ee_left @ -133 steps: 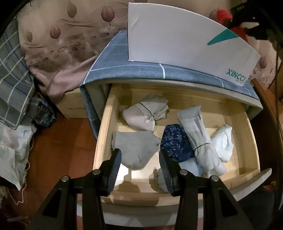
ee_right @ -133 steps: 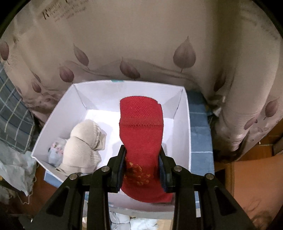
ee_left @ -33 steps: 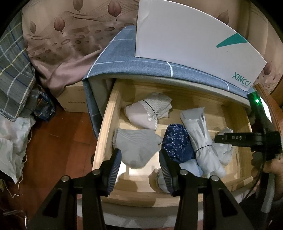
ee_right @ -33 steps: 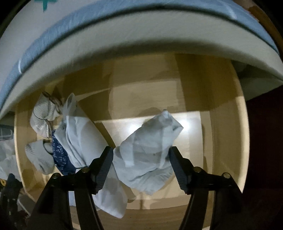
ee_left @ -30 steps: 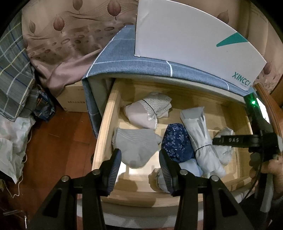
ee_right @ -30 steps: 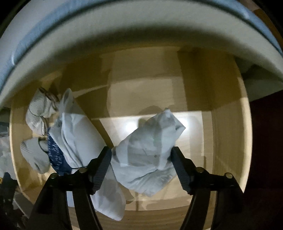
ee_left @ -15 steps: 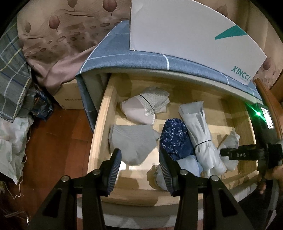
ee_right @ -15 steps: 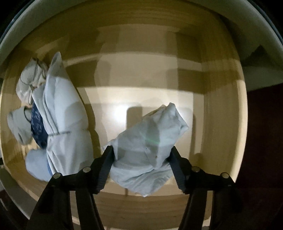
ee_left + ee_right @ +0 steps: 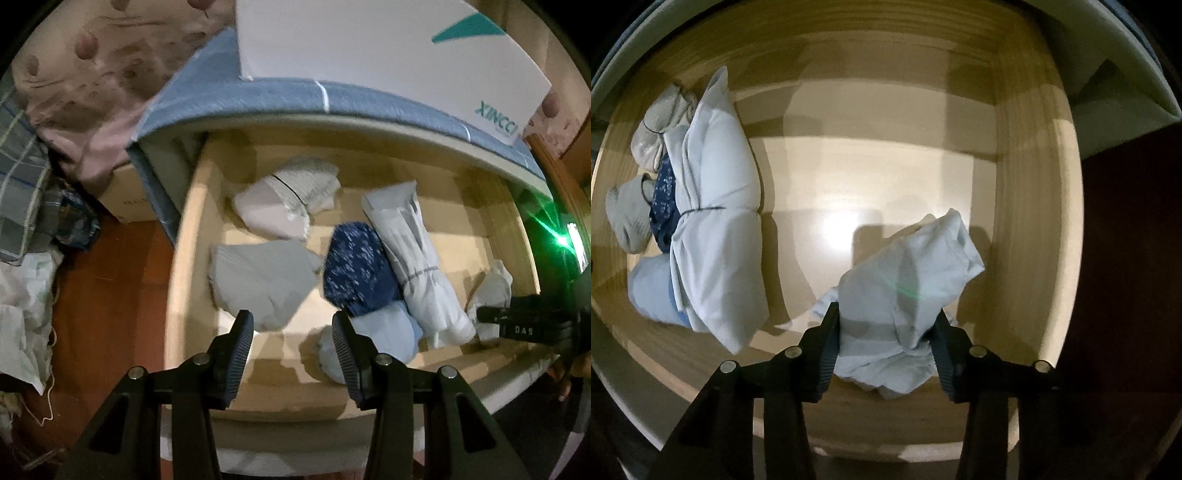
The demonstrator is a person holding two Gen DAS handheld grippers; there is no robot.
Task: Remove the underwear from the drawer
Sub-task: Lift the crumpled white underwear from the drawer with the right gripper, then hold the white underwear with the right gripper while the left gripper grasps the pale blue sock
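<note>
Here the right tool (image 9: 884, 332) points down into the drawer (image 9: 1030, 206), its jaws closing on a crumpled white garment (image 9: 908, 280) that already sits between them, the pads pressing into the cloth on both sides. That piece lies alone at the drawer's right end, well apart from the rest. The left tool (image 9: 293, 354) hovers above the drawer's front edge with its jaws partly spread and nothing between them. Beyond it, the drawer holds a long pale roll tied with a band (image 9: 417, 258), a dark blue patterned roll (image 9: 356, 266) touching it, a light blue bundle (image 9: 376, 339) near the front, a grey folded piece (image 9: 262, 280) and a pinkish-white roll (image 9: 284, 206) toward the back. A white box (image 9: 369, 48) stands on the blue cloth above. So the job looks only partly done: one garment is being gripped, not lifted, and five remain.
</note>
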